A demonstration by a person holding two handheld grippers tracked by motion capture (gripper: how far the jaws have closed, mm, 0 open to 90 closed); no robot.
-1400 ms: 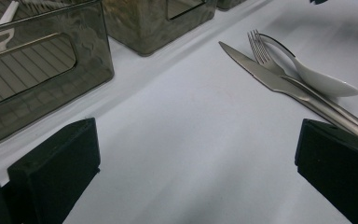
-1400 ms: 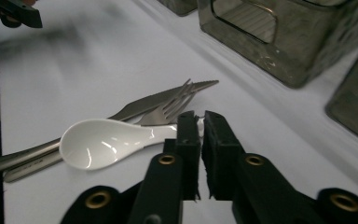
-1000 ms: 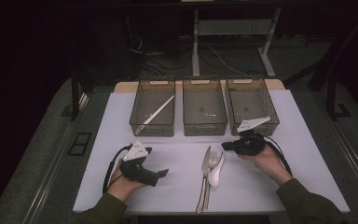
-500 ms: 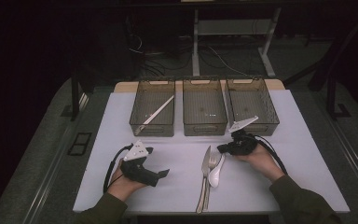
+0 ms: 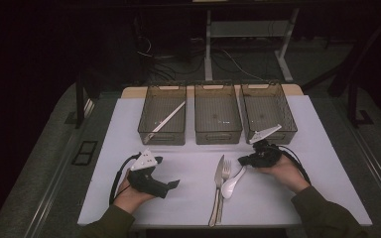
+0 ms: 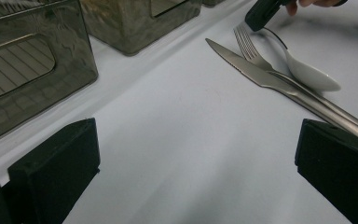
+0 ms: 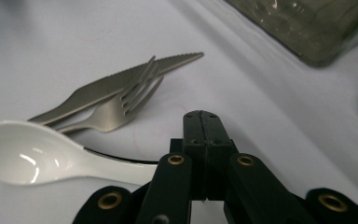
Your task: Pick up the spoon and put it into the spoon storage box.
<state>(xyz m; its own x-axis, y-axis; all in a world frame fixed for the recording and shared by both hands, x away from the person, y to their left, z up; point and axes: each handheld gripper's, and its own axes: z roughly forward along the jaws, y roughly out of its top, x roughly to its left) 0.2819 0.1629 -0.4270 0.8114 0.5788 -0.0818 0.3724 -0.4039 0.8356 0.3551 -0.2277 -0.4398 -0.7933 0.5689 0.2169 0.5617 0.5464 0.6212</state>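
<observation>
Now your right tool [image 5: 244,160] has its jaws together at the handle of the white spoon [image 5: 231,183], near the surface's front edge beside the fork [image 5: 224,173]. Light, slippery plastic: grip mid-handle. Your left tool [image 5: 171,184] stands apart.

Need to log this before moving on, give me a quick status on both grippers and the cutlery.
Left gripper open, resting on table. Right gripper fingers shut, empty, at the white spoon handle. Knife and fork lie alongside. Nothing in the way.
</observation>
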